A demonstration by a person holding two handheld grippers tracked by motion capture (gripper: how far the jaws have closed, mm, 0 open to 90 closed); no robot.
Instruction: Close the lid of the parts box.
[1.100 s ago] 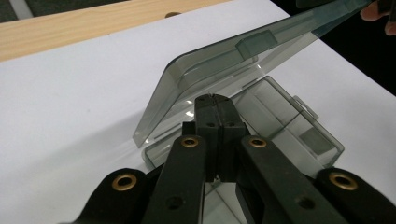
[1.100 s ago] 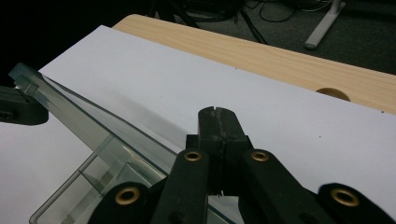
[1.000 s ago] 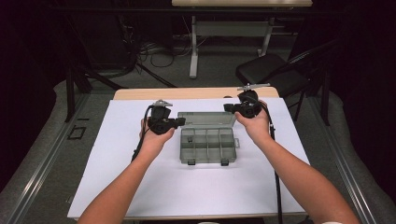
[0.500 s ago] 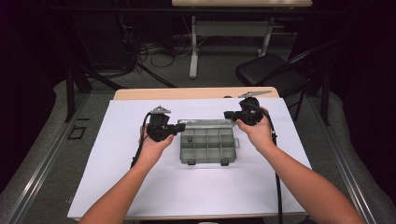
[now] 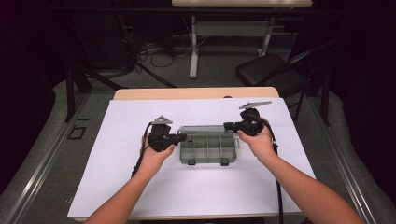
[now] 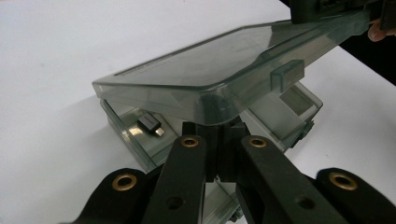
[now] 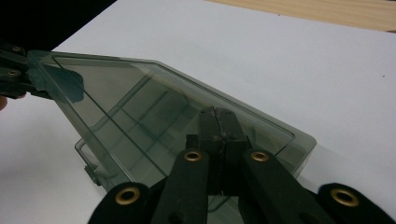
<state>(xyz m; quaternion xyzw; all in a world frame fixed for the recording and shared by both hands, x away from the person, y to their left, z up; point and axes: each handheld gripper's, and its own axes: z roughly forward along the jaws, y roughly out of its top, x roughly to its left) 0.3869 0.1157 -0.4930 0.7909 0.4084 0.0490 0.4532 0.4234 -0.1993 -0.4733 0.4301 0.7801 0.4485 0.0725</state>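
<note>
A smoky clear compartment box (image 5: 208, 150) sits mid-table on the white sheet, its hinged lid (image 5: 201, 129) tilted partway down over it. My left gripper (image 5: 183, 137) is shut on the lid's left end, and the right gripper (image 5: 228, 125) is shut on its right end. In the left gripper view, my left gripper (image 6: 219, 129) pinches the lid (image 6: 210, 70) at its rim, and a small black part (image 6: 149, 123) lies in a compartment beneath. In the right gripper view, my right gripper (image 7: 218, 125) clamps the lid (image 7: 140, 102). The left gripper (image 7: 14, 70) holds the far corner.
The white sheet (image 5: 187, 191) covers a wooden table whose far edge (image 5: 196, 93) shows. A dark chair (image 5: 275, 74) stands beyond the table's back right, and a desk leg (image 5: 192, 46) with cables stands behind.
Both grippers have come nearer and lower with the lid held between them. The lid has swung down from more upright to a shallow tilt over the box.
</note>
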